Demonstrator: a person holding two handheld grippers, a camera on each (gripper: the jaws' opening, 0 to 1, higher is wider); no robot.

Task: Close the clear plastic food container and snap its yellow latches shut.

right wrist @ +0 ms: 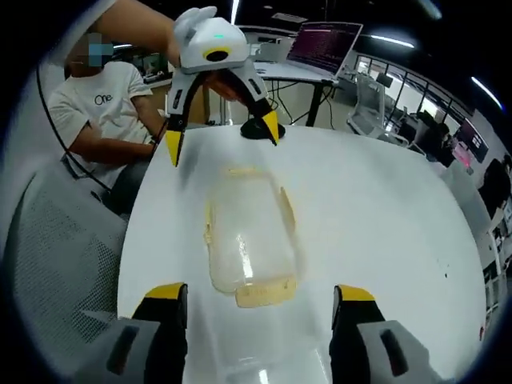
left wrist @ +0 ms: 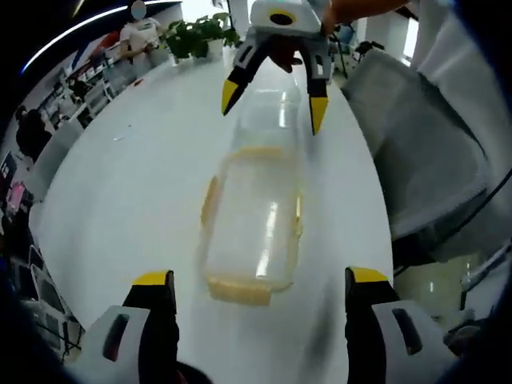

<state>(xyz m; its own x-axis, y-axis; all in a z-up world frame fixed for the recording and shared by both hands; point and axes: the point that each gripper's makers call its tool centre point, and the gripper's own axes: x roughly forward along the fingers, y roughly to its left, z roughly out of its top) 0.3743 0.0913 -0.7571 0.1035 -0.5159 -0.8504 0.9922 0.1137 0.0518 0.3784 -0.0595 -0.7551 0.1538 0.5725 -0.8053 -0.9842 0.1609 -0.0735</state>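
Note:
The clear plastic container [left wrist: 254, 216] lies lengthwise on the white table [left wrist: 136, 184], lid on top, and the picture is blurred. Yellow latches run along its long sides and ends, and the end latch [right wrist: 265, 295] nearest my right gripper sticks outward. My left gripper [left wrist: 258, 280] is open, its jaws either side of one end. My right gripper [right wrist: 259, 293] is open too, at the opposite end of the container [right wrist: 246, 240]. Each gripper shows in the other's view: the right gripper [left wrist: 274, 104] and the left gripper [right wrist: 222, 138], both with nothing between the jaws.
A grey mesh chair [left wrist: 424, 160] stands against one table edge. A person in a white T-shirt [right wrist: 104, 104] sits beside it. A black round object [right wrist: 258, 128] rests at the far end of the table [right wrist: 384, 208]. Potted plants [left wrist: 196, 36] stand beyond it.

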